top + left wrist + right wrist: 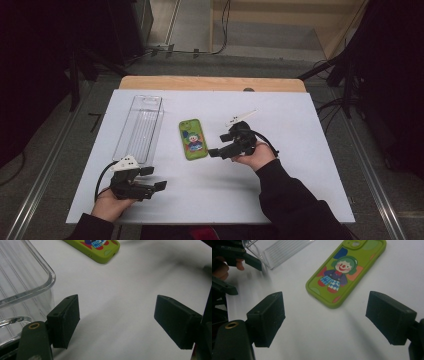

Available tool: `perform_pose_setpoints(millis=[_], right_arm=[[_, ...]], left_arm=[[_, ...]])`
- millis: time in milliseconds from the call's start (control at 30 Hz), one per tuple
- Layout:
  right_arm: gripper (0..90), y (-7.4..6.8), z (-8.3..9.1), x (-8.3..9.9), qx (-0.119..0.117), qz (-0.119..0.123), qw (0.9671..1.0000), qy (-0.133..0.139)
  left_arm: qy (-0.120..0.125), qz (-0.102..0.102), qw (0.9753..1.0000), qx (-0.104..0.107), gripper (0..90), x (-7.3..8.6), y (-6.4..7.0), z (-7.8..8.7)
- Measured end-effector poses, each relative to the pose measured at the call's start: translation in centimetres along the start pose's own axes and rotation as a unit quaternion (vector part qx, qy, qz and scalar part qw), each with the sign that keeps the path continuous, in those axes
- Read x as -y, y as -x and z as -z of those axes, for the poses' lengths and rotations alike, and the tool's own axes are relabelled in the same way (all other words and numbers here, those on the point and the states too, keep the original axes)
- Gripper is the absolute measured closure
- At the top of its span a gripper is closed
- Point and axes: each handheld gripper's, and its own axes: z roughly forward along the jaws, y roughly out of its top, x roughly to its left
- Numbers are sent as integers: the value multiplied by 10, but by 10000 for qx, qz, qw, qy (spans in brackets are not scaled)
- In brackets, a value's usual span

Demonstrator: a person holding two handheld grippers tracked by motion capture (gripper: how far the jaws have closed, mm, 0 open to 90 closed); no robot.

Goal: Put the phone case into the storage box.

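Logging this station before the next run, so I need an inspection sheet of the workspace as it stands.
Surface: white sheet over a wooden table.
Job's things: green phone case lying flat with clown picture up; clear tray beside it, nothing seen inside.
Clutter: nothing seen.
Grippers: left gripper open near the tray's end; right gripper open beside the case.
Cables: black leads trailing from each gripper.
Surroundings: dark stands, floor cables.

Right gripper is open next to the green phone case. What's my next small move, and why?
Probably ease the right gripper forward so its open jaws straddle the green phone case, then close. The case lies flat on the white table, untouched, just ahead of the jaws, beside the clear tray; the left gripper is open and apart from it.
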Motion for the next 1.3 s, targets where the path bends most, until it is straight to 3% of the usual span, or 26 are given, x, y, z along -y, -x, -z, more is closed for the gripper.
perform_pose_setpoints(millis=[100,133,200,467,833,1100,1300], right_arm=[[140,-1,-4,-6,-40,29,10000,17],[140,-1,-6,-10,-179,48,9998,26],[186,-2,-9,-14,-149,102,9998,29],[192,-2,-22,-26,-146,190,9997,-27],[197,-1,-37,-44,-173,192,9996,-78],[289,-1,-51,-55,-165,110,9997,-136],[304,-4,-59,-59,-176,145,9996,-175]], left_arm=[[0,-2,10000,6,210,0,0,0],[-7,6,10000,23,210,0,0,0],[-13,4,10000,26,210,0,0,0],[-3,7,10000,31,210,0,0,0],[-12,11,10000,32,210,0,0,0],[4,26,10000,33,210,0,0,0],[-7,24,10000,44,210,0,0,0]])
